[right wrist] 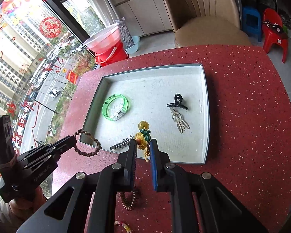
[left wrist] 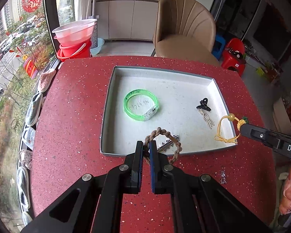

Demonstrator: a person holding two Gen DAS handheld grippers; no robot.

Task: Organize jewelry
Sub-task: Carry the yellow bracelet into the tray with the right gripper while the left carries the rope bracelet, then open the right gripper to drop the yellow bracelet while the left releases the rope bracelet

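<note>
Jaws: left gripper (left wrist: 146, 145) clamps braided bracelet (left wrist: 171, 138); right gripper (right wrist: 143, 145) clamps yellow cord bracelet (right wrist: 140, 138); both over tray (left wrist: 106, 104) near edge.

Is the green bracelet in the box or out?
In. The green bracelet lies flat on the white floor of the box, inside its walls.

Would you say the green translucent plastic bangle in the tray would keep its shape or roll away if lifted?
The green translucent plastic bangle looks rigid, so probably keeps its ring shape. Its glossy surface may be slippery. Lying flat in the white tray, rolling seems unlikely unless tipped on edge.
</note>
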